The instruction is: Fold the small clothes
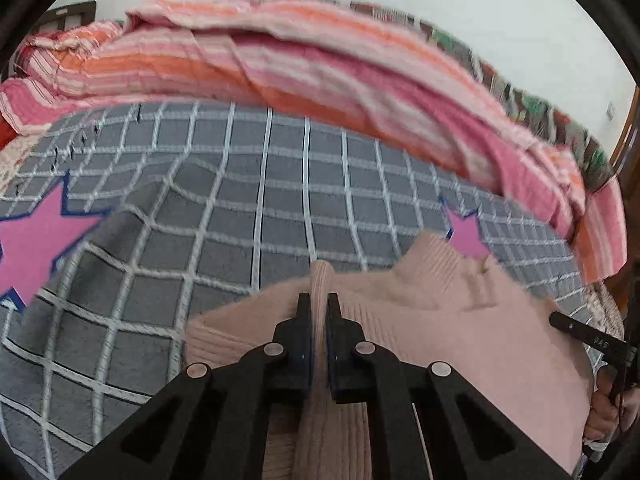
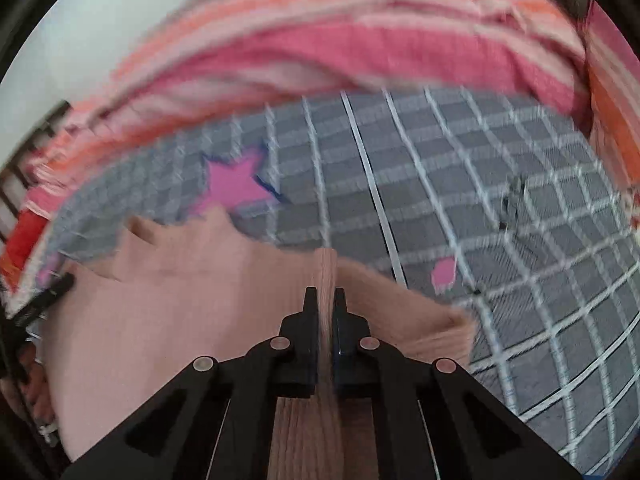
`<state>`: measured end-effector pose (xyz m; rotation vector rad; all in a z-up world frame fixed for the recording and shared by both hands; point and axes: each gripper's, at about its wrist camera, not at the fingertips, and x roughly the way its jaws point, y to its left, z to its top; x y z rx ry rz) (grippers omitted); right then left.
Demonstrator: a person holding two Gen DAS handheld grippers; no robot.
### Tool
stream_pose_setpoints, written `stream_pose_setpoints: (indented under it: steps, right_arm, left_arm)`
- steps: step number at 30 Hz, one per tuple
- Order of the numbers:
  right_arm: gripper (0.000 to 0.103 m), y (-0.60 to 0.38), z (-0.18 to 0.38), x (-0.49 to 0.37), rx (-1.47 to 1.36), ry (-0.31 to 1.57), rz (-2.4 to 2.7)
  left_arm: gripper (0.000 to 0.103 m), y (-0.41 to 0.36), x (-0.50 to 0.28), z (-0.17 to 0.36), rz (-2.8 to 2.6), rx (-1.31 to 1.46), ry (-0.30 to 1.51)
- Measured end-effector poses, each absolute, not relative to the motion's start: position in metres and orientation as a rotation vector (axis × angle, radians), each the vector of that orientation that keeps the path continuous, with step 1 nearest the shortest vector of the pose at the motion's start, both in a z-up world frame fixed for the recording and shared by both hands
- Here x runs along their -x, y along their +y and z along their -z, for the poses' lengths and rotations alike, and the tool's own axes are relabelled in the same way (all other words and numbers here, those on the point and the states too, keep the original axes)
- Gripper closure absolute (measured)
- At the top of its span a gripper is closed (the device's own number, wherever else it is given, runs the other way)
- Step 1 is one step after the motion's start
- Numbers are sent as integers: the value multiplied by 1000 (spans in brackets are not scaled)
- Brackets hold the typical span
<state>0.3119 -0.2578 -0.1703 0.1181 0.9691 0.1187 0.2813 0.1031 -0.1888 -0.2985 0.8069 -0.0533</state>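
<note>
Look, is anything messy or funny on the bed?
Only the striped pink blanket, heaped in rumpled folds along the far edge of the grey checked cover. The pink sweater is bunched only where both grippers pinch it.

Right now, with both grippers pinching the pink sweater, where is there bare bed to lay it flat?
Free: the grey checked sheet ahead of the pink sweater, between the two pink stars and up to the striped blanket. Crowded: the near edge, where the left gripper and right gripper clamp sweater folds.

Left gripper [image 1: 319,305], right gripper [image 2: 324,300] clamped.
</note>
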Motion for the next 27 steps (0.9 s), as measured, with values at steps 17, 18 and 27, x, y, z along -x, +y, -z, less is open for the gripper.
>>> stream_pose_setpoints:
  steps: [17,18,27]
  right_arm:
    - [67,-153,120,-260,-1,875,-279]
    - [67,-142,124,-259,7,885,-300]
    - [67,-102,167,-279,116,969,-200]
  left_arm:
    - [50,140,-253,178,112,390,721]
    - [50,142,-253,178,112,395,720]
    - [50,158,-244,180,68,381,716]
